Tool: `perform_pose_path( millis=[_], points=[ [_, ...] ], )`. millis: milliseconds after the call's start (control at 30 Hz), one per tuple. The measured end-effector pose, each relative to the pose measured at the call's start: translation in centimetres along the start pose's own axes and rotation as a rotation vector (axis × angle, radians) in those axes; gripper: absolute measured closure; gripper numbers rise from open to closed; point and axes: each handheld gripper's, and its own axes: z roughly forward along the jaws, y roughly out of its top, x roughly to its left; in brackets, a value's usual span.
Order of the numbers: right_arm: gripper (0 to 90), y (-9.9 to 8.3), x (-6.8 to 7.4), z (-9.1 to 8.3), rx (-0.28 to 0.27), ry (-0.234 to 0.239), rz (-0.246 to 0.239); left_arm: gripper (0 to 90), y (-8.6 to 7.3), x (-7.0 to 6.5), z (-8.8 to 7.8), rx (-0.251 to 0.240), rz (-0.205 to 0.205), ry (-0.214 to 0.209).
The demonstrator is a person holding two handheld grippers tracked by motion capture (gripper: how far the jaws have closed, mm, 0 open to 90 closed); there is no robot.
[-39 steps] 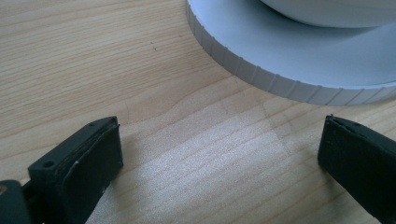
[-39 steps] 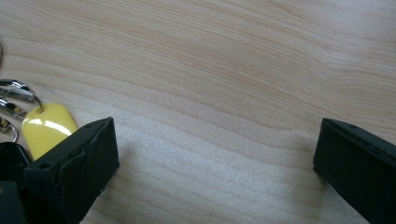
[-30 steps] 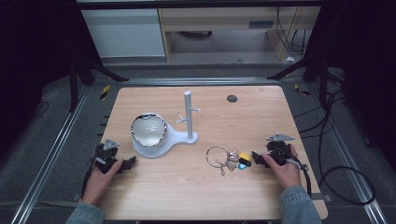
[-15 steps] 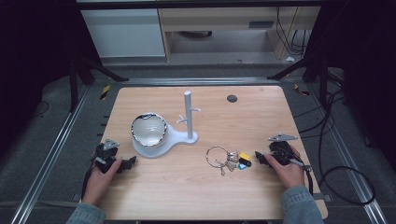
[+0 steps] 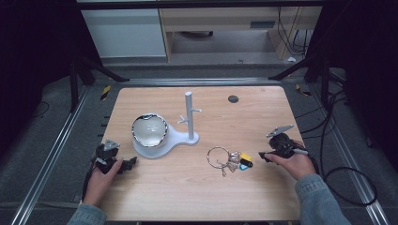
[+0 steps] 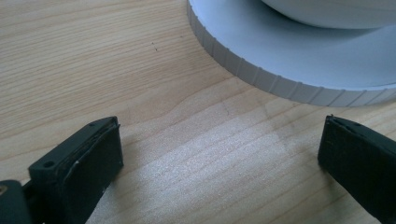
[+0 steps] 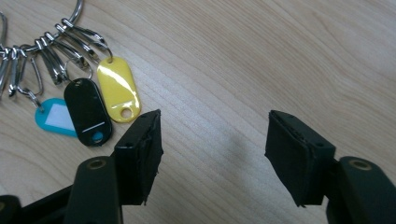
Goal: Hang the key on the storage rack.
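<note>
A key ring with several keys and coloured tags (image 5: 231, 160) lies on the wooden table (image 5: 187, 187), right of centre. My right gripper (image 5: 263, 156) rests just to its right, open. In the right gripper view its jaws (image 7: 212, 126) straddle bare wood, with the yellow tag (image 7: 117, 88), black tag (image 7: 88, 112) and blue tag (image 7: 53, 116) just left of the left jaw. A white stand (image 5: 189, 115) with side pegs rises from a white base (image 5: 180, 139) that carries a shiny bowl (image 5: 149, 130). My left gripper (image 5: 129, 163) is open on bare wood, the base's ribbed edge (image 6: 289, 56) just ahead of it.
A small dark disc (image 5: 233, 98) sits in the table's far right part. Metal rails (image 5: 56, 154) run along both sides of the table. Cables (image 5: 347, 183) trail off the right edge, and cabinets (image 5: 126, 28) stand beyond the far edge.
My right gripper has drawn back to the right, away from the key tags. The left gripper and the key ring have stayed put.
</note>
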Motion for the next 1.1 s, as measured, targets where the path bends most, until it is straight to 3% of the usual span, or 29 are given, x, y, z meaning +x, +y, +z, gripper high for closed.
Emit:
perform_pose_path(
  millis=[433, 667, 867, 1100],
  points=[
    [55.6, 3.8, 0.8, -0.5, 0.131, 0.06, -0.156, 0.0, 0.0, 0.0, 0.0, 0.0, 0.0, 0.0],
    [73.1, 5.8, 2.1, -0.2, 0.189, 0.093, -0.247, 0.0, 0.0, 0.0, 0.0, 0.0, 0.0, 0.0],
    [83.1, 6.7, 3.1, 0.4, 0.208, 0.127, -0.292, 0.0, 0.0, 0.0, 0.0, 0.0, 0.0, 0.0],
    [87.1, 7.0, 4.5, 1.1, 0.231, 0.155, -0.323, 0.0, 0.0, 0.0, 0.0, 0.0, 0.0, 0.0]
  ],
)
